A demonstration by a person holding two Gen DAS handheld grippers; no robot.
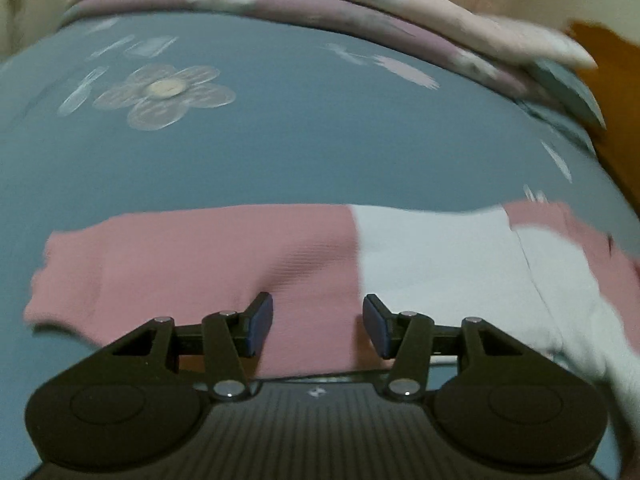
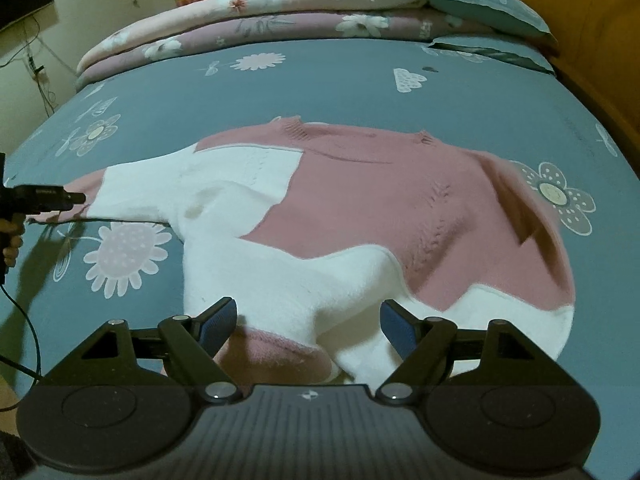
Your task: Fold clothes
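A pink and white knit sweater [image 2: 360,208] lies spread on the blue bed sheet [image 2: 320,88], collar toward the far side. One sleeve stretches left; its pink cuff end [image 1: 160,264] fills the left wrist view. My left gripper [image 1: 318,324] is open, its fingers just above that pink sleeve. It shows at the left edge of the right wrist view [image 2: 76,199]. My right gripper [image 2: 308,326] is open over the other sleeve [image 2: 288,304], white with a pink cuff [image 2: 272,356], which lies across the sweater's near hem.
Folded pink floral quilts [image 2: 260,12] and blue pillows [image 2: 488,8] are stacked along the bed's far side. A wooden bed frame [image 2: 600,40] runs on the right. A black cable [image 2: 28,320] hangs at the left edge.
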